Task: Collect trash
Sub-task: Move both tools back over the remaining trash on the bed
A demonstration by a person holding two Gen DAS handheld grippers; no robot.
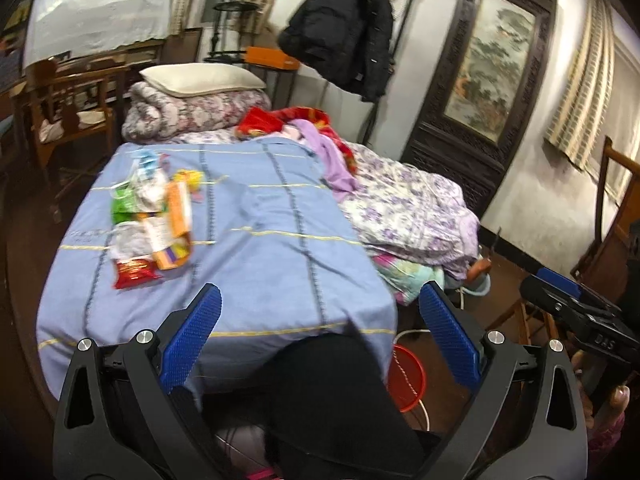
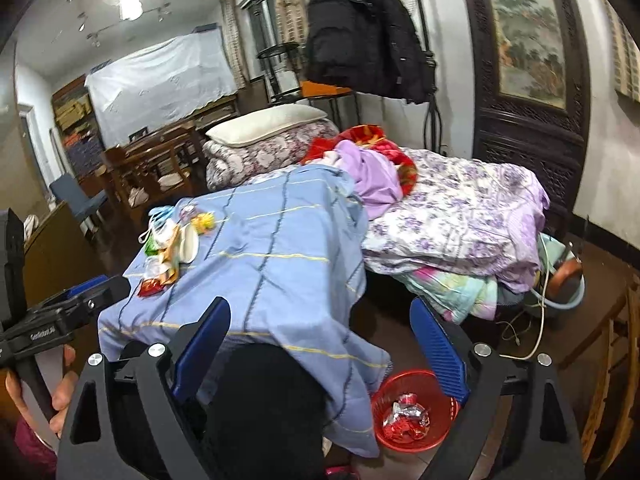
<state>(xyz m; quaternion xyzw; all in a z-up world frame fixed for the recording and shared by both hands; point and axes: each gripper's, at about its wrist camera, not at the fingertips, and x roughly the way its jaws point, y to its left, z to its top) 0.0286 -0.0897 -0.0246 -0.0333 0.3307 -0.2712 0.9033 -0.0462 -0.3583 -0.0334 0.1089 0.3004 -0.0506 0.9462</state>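
A pile of snack wrappers (image 1: pixel 150 224) lies on the blue quilt (image 1: pixel 260 240) at the bed's left side; it also shows in the right wrist view (image 2: pixel 166 248). A red wrapper (image 1: pixel 134 272) lies at its near end. A red waste basket (image 2: pixel 414 410) stands on the floor by the bed's near corner, with a crumpled red and silver wrapper (image 2: pixel 406 416) inside; its rim shows in the left wrist view (image 1: pixel 408 376). My left gripper (image 1: pixel 320 336) is open and empty above the bed's near edge. My right gripper (image 2: pixel 320 344) is open and empty above the quilt's hanging corner.
A floral purple duvet (image 2: pixel 460 216) and clothes are heaped on the bed's right side. A folded quilt and pillow (image 2: pixel 268 128) lie at the head. A black jacket (image 2: pixel 360 32) hangs behind. Wooden chairs (image 1: pixel 68 108) stand at the left. A white cable (image 2: pixel 536 332) lies on the floor.
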